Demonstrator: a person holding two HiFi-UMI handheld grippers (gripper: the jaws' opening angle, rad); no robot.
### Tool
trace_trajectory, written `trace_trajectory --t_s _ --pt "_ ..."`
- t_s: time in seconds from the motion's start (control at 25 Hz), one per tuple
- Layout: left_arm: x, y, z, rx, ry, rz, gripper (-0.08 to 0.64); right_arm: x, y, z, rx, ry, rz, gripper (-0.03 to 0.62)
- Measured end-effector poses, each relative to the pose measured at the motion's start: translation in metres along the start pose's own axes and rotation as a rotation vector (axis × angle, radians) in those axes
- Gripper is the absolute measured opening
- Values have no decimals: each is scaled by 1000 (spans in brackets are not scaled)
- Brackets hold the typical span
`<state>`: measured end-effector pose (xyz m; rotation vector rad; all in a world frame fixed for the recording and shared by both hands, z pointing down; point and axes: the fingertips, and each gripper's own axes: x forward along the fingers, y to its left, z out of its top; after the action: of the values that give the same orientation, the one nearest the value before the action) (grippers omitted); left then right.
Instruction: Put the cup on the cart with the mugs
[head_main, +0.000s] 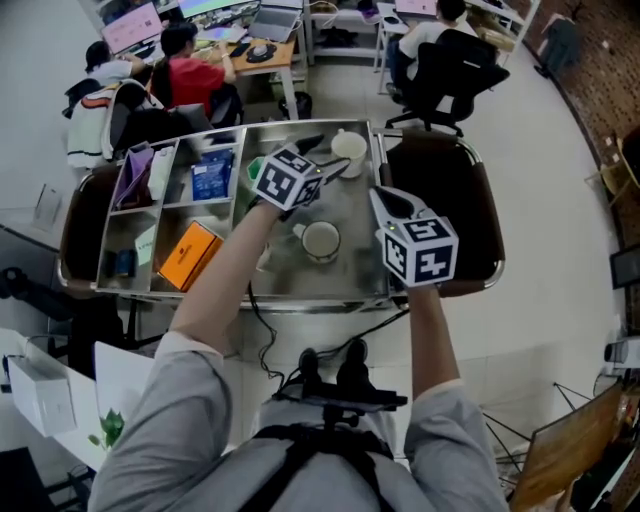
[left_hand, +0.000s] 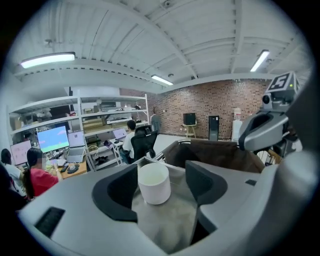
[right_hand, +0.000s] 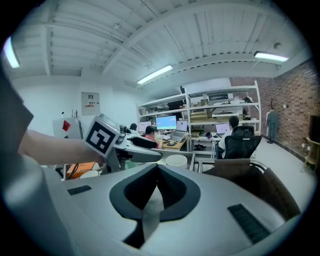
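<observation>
A white handleless cup (head_main: 349, 150) stands upright at the far end of the cart's metal top (head_main: 355, 280). My left gripper (head_main: 335, 168) is just in front of it. In the left gripper view the cup (left_hand: 154, 182) sits between the open jaws of the left gripper (left_hand: 161, 172), with neither pad touching it. A pale mug (head_main: 320, 240) stands in the middle of the cart. My right gripper (head_main: 392, 203) hovers over the cart's right side, holding nothing. In the right gripper view the tips of the right gripper (right_hand: 157, 170) meet, and the cup (right_hand: 176, 160) shows beyond them.
The cart's left half holds compartments with an orange box (head_main: 190, 255) and a blue packet (head_main: 212, 175). A dark brown bag (head_main: 450, 190) hangs at the cart's right end. People sit at desks beyond, with a black office chair (head_main: 450, 70) close by.
</observation>
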<state>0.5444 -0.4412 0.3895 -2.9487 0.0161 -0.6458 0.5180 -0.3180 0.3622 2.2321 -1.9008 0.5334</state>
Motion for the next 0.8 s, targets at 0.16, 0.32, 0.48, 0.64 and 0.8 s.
trace_trajectory --t_s 0.16,0.32,0.48,0.64,0.8 --pt "-35 -19 2 -3 -32 10 214 -10 12 -1 1 -16 -14 6" --pt "-77 -29 0 -26 -68 47 161 -23 29 -6 1 -31 -26 6" --pt "-123 -32 4 -68 -122 119 13 -44 48 -12 3 -62 -28 6" --pt "-162 -54 4 -71 -156 146 3 -68 63 -22 -2 -70 -21 6" --pt "-193 -88 -11 -87 -163 174 3 -95 67 -34 -11 -76 -9 6"
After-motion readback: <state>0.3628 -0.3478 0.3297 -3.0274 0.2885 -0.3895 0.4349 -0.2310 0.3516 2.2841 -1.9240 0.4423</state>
